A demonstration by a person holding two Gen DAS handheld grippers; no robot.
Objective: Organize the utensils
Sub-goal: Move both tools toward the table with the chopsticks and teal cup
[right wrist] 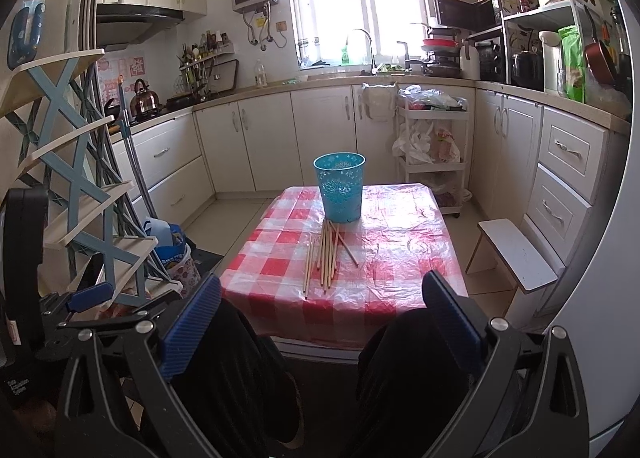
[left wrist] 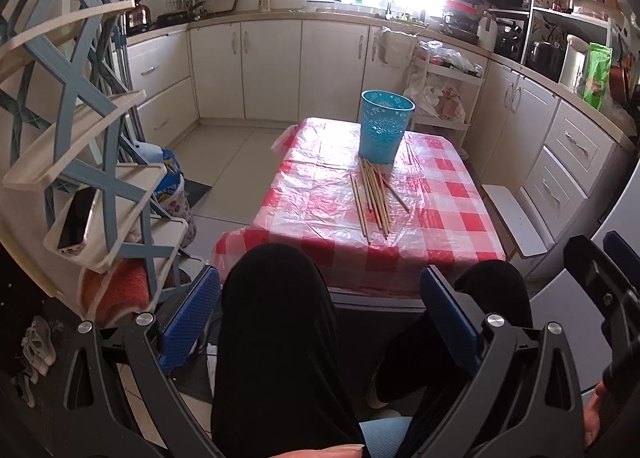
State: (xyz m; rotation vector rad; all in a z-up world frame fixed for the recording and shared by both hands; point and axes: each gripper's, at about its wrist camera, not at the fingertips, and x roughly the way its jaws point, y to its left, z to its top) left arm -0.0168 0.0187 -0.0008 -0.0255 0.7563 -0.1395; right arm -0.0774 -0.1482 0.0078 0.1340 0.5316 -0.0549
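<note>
Low rectangular bench (right wrist: pixel 400 258) under a glossy red-and-white checked plastic cover: slick, wrinkled sheet, likely to let thin sticks skate or roll when nudged, and apt to bunch under a dragging fingertip. Tall turquoise perforated plastic basket (right wrist: pixel 340 186), upright at the far middle of the bench, mouth open upward: light by the look of it, so liable to tip or slide off line if bumped by tongs or by a stick pushed against its wall rather than dropped through the rim. Loose fan of long pale wooden chopsticks (right wrist: pixel 326 254), lying flat on the cover just in front of the basket, far ends at or touching its base, several crossed over one another, one angled out to the right: overlapping pieces likely to lift together or spill when one is pinched; flat lie leaves little room under each stick, so a shallow grip may slip. Left tongs (left wrist: pixel 320 314), blue ribbed pads spread wide, holding nothing, hanging over the lap short of the bench. Right tongs (right wrist: pixel 322 318), likewise spread and bare, well apart from the sticks; a long reach ahead, with misjudged depth the main hazard.
</note>
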